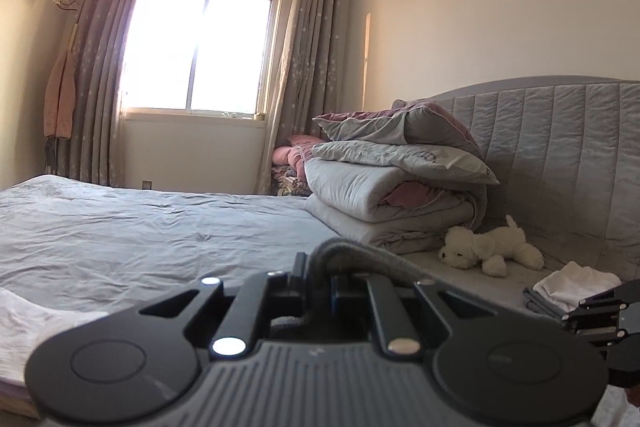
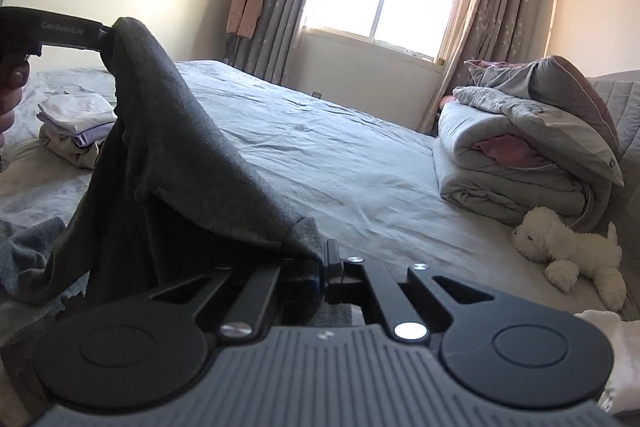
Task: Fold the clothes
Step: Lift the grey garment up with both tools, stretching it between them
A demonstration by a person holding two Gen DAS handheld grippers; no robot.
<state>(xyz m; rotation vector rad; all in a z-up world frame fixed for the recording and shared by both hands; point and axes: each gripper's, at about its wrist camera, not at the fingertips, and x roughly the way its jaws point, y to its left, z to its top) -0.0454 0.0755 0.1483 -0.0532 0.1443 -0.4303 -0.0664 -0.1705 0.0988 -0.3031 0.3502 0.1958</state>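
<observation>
Left wrist view:
left tongs [image 1: 320,267]: closed tight on a fold of the dark grey garment [image 1: 360,255]; the cloth humps up over the tips
bed [image 1: 140,227]: grey sheet, wrinkled; a stack of folded quilts [image 1: 392,195] sits at the headboard edge
toy dog [image 1: 488,247]: white, lying just beside the quilts
small folded pile [image 1: 568,287]: white on grey, near the headboard edge; the right tongs [image 1: 600,311] poke in close by

Right wrist view:
right tongs [image 2: 324,267]: pinched shut on one end of the dark grey garment
dark grey garment: stretched up from these tips to the left tongs; the rest hangs down to the bed
folded clothes [image 2: 76,123]: a pile beyond the hanging cloth, on the bed
</observation>
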